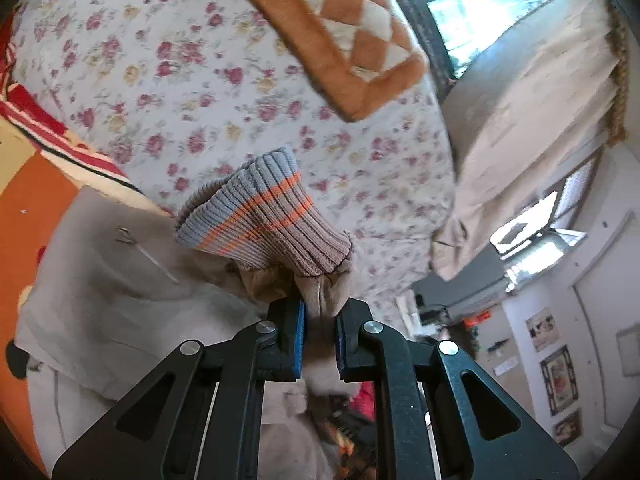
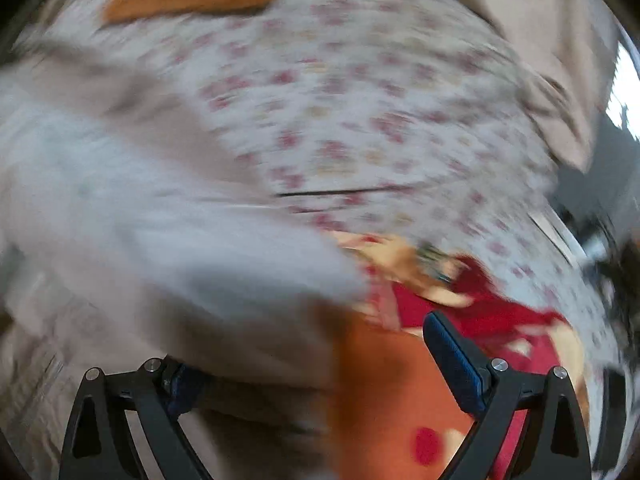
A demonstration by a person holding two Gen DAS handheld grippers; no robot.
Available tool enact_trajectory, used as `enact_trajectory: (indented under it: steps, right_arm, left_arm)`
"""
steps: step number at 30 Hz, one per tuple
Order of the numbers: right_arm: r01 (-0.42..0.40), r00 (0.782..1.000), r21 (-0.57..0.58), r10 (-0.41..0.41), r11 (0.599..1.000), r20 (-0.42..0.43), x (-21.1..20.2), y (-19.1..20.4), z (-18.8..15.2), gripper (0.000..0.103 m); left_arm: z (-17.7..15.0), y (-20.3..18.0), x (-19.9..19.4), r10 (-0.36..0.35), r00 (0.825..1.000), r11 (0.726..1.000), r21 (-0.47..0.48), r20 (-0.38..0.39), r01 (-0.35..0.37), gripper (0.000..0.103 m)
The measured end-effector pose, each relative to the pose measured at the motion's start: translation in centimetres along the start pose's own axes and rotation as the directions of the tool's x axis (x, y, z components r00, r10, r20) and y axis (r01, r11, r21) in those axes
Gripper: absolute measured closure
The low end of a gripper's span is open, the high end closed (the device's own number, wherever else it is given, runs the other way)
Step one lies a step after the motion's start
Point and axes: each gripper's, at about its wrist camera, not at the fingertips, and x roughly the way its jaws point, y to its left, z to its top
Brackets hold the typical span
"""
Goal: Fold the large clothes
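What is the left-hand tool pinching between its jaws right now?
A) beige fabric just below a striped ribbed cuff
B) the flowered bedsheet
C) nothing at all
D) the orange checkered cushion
A: in the left wrist view the left gripper is shut on beige jacket fabric, with the ribbed cuff just beyond.

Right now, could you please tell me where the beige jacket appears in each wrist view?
Left wrist: the beige jacket fills lower left to centre, its sleeve pinched in the left gripper below the striped cuff.
Right wrist: blurred, it covers the left half, over the open right gripper's left finger.
Shared landmark: the floral bedsheet.
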Motion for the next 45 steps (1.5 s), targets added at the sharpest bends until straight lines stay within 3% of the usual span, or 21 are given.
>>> enact_trajectory:
  steps: [2,5,7,9,12,15,20,26,28,31,32,35,38,40,42,45]
  right_arm:
    - [-0.003,1.0,0.096,0.002,0.995,0.008,-1.0,-3.5,0.0,0.006]
    - [-0.014,1.0,0.169,0.018,0.985,-0.025,-2.0,-6.4,-0.5,0.006]
    - [-0.033,0.997,0.189,0.045,0.981,-0.061,-2.3,-6.9,-1.4,0.006]
    - [-0.087,0.987,0.191,0.111,0.978,-0.119,-2.4,-6.8,-2.6,0.006]
    - [-0.125,0.973,0.19,0.157,0.974,-0.168,-2.7,-6.8,-4.0,0.006]
    - [-0.176,0.969,0.208,0.207,0.962,-0.136,-3.9,-7.1,-4.2,0.006]
    - [-0.304,0.935,0.122,0.32,0.945,-0.153,-3.9,-2.8,-4.4,0.006]
    - [-0.176,0.979,-0.003,0.175,0.984,-0.108,-2.0,2.9,-3.2,0.006]
    - [-0.153,0.985,0.057,0.157,0.987,-0.07,-1.8,2.5,-2.4,0.006]
    - [-0.25,0.966,0.241,0.259,0.938,-0.003,-2.3,0.2,-1.6,0.006]
    - [-0.243,0.969,0.261,0.246,0.934,0.024,-2.4,-0.3,-1.4,0.003]
    - [-0.085,0.993,0.179,0.099,0.98,-0.071,0.3,0.0,-0.7,0.002]
    - [-0.038,0.977,0.185,0.075,0.982,-0.198,3.1,-1.7,-2.2,0.008]
    - [-0.055,0.977,0.278,0.109,0.959,-0.182,2.9,-4.6,-3.2,0.008]
    - [-0.058,0.987,0.363,0.109,0.93,-0.121,1.4,-7.3,-2.9,0.008]
    - [0.003,0.997,0.32,0.024,0.948,-0.079,-0.3,-8.0,-2.0,0.008]
  left_arm:
    - [-0.5,-0.6,0.4,0.009,1.0,1.0,0.029,-0.023,-0.008,0.093]
    - [-1.5,-0.3,1.7,0.082,0.995,0.995,0.068,-0.065,-0.077,0.092]
    - [-2.1,1.1,2.7,0.175,0.981,0.982,0.089,-0.088,-0.168,0.092]
    - [-2.5,3.9,3.7,0.283,0.95,0.959,0.06,-0.131,-0.277,0.092]
    - [-2.7,7.3,3.9,0.321,0.933,0.943,-0.033,-0.164,-0.33,0.093]
    - [-2.2,7.6,3.0,0.257,0.956,0.959,-0.09,-0.139,-0.27,0.093]
    - [-1.9,2.9,0.7,0.182,0.981,0.983,0.021,-0.069,-0.181,0.093]
    - [-1.4,-1.0,-1.7,0.069,0.997,0.995,0.076,-0.024,-0.067,0.093]
    - [-1.2,-1.8,-2.4,0.046,0.999,0.995,0.087,-0.008,-0.045,0.093]
    - [-0.5,-2.2,-2.8,0.009,1.0,0.998,0.064,0.005,-0.009,0.093]
    - [-0.4,-2.4,-2.9,-0.001,1.0,0.998,0.062,0.01,0.001,0.093]
    - [0.2,-2.9,-3.7,-0.012,0.999,0.997,0.072,0.04,0.009,0.093]
    - [1.0,-2.2,-4.6,-0.017,0.997,0.998,0.056,0.07,0.013,0.093]
    - [1.4,-1.1,-3.9,-0.015,0.999,1.0,0.026,0.047,0.014,0.093]
    - [1.2,-0.4,-2.7,0.029,0.999,0.999,0.036,0.034,-0.03,0.092]
    - [0.4,0.6,-0.8,0.116,0.993,0.989,0.092,-0.015,-0.114,0.092]
